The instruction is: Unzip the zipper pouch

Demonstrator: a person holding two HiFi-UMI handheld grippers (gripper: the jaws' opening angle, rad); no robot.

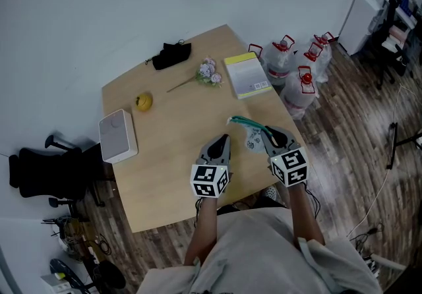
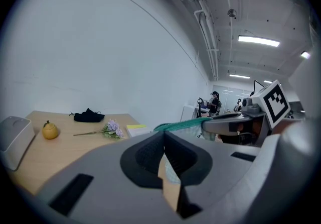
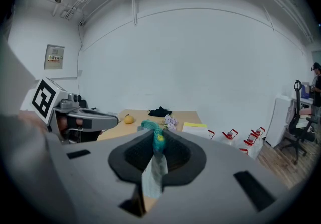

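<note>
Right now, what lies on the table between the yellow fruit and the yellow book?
A sprig of flowers lies between the yellow fruit and the book; the head view shows it.

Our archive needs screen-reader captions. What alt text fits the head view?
Seen from above, a person's right claw grips a green-zipped pouch over a wooden table; the left claw is shut beside it. A yellow fruit, flowers, a book, a black cloth and a white box lie beyond.

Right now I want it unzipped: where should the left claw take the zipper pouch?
Probably take the zipper pouch by the free end of its teal zipper, coming from the left: the right claw pinches the other end, so the zipper juts out toward the left claw.
</note>
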